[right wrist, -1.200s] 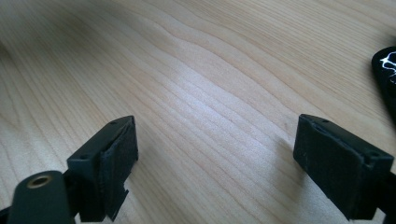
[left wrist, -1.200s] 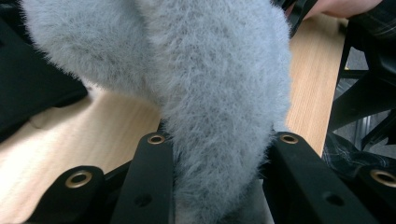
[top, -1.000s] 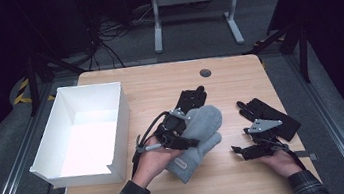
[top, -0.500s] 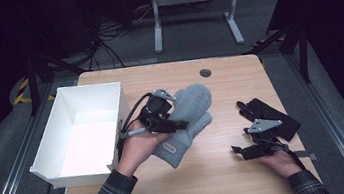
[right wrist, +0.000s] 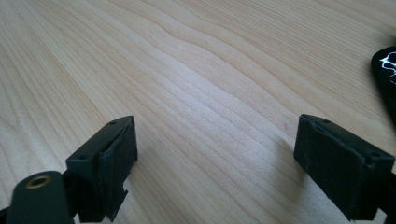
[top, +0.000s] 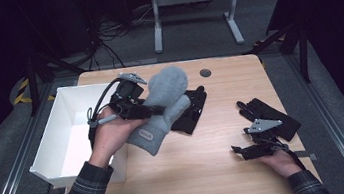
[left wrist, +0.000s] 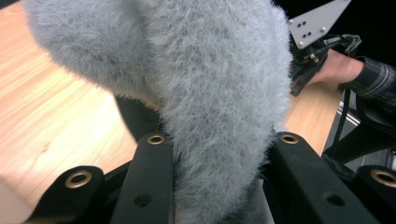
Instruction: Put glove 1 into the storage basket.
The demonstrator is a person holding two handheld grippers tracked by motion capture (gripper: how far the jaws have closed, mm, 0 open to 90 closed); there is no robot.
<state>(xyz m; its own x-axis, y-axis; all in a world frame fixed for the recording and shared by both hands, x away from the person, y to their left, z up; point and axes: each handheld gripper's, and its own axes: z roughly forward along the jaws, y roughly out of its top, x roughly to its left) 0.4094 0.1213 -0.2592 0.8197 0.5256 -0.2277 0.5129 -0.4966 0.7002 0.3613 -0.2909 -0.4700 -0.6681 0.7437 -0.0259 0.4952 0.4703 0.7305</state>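
A fluffy grey mitten hangs above the table's left half, lifted clear of the wood. My left gripper is shut on the mitten; in the left gripper view the grey fleece bulges between both black jaws. A black glove lies flat on the table just behind the mitten. Another black glove lies at the right. My right gripper rests low over bare wood in front of that glove, open, with nothing between its fingers.
A white open box stands along the table's left edge, right beside my left hand. A small dark round grommet sits in the tabletop near the far edge. The floor beyond holds cables and a grey stand.
My left gripper has carried the grey mitten up and to the left, toward the white box. That uncovered the black glove under it. The right gripper has stayed put.
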